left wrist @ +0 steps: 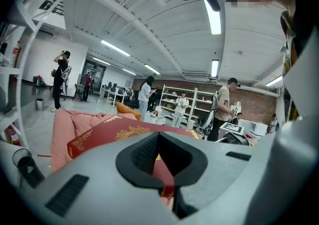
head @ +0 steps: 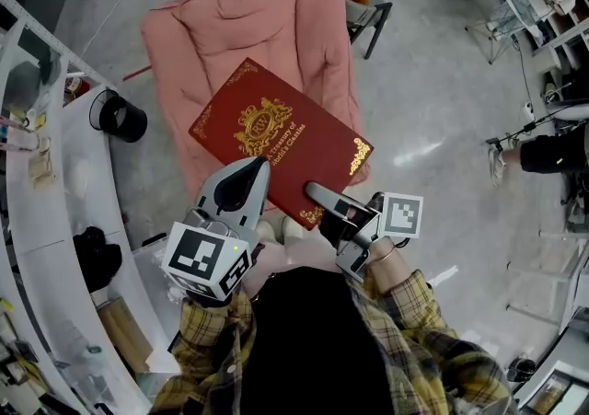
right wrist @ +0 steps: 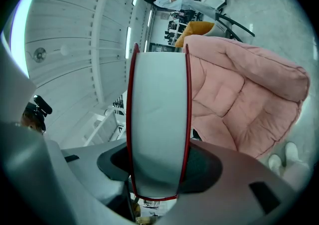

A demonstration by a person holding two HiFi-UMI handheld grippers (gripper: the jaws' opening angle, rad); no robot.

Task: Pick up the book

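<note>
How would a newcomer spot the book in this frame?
Find the big pink quilted cushion on the grey floor. Held over its near end by the left gripper and right gripper is the book: the only dark red hardcover, with gold crest and corner ornaments.

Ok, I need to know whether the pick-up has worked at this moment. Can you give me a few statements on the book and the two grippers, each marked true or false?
1. The book has a red cover with gold ornament. True.
2. The book lies flat on the pink cushion. False: it is held above the cushion, clear of it.
3. The right gripper has its jaws closed on the book's page edge. True.
4. The left gripper hangs empty, away from the book. False: its jaws are on the book's near edge too.
5. The book is open. False: it is closed.
</note>
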